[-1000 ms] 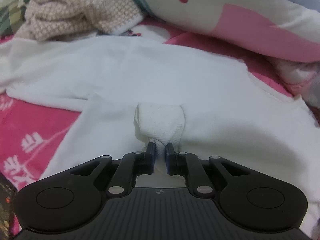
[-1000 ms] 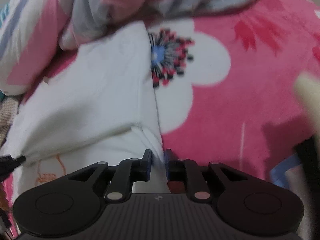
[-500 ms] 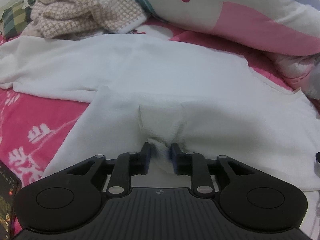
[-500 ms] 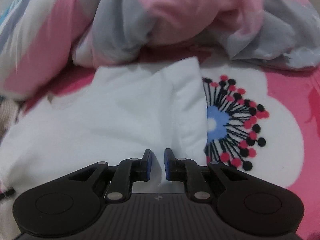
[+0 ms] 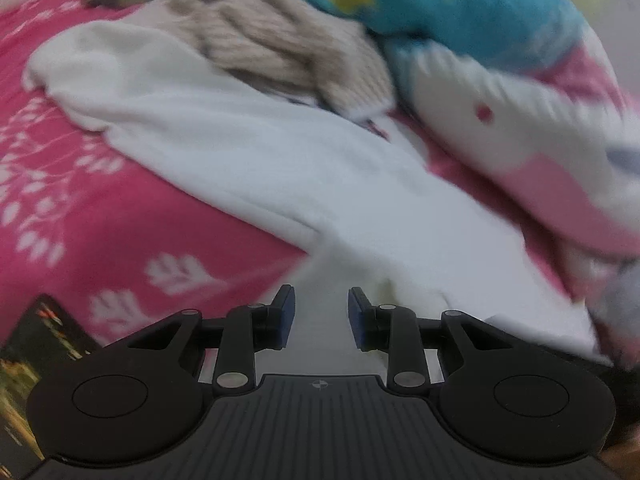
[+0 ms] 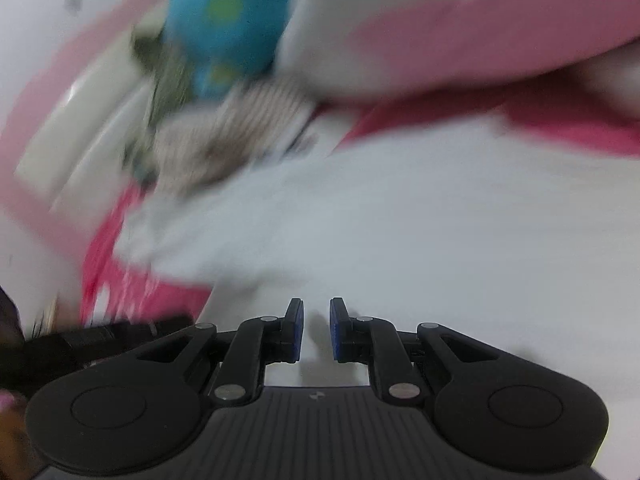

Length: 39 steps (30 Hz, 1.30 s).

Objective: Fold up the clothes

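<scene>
My left gripper [image 5: 320,316] is opening over the white fleece garment [image 5: 280,160], nothing between its 2 blue pads. The garment lies spread across the pink flowered blanket [image 5: 100,220]. My right gripper [image 6: 316,330] hangs over it too, narrowly parted, gripping nothing I can see.

Heavy blur. Right gripper [image 6: 316,330] fingers [image 6: 294,330] slightly apart, nothing gripped, over white garment [image 6: 400,240]. Beyond fingers, left: beige knit [image 6: 224,136], blue plush [image 6: 228,20].
</scene>
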Each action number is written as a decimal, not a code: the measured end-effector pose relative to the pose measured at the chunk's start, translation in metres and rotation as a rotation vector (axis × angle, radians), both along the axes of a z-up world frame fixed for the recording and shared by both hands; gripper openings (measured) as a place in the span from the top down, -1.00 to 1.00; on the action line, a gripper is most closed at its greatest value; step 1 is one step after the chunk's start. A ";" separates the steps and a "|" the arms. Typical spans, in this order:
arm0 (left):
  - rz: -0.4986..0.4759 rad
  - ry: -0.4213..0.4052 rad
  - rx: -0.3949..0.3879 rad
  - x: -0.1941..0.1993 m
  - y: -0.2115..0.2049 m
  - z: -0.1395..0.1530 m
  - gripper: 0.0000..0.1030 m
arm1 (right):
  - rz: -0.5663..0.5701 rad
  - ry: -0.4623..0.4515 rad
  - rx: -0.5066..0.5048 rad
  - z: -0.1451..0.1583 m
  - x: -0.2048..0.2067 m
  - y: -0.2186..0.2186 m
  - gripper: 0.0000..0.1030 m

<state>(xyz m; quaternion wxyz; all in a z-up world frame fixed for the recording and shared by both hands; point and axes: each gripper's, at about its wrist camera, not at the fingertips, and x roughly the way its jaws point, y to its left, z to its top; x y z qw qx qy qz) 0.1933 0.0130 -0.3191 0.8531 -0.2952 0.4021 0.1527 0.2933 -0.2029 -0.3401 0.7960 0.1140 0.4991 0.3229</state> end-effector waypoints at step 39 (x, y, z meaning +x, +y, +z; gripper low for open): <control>0.332 -0.367 0.074 0.017 0.151 0.069 0.99 | -0.281 0.143 -0.001 0.021 -0.026 0.019 0.67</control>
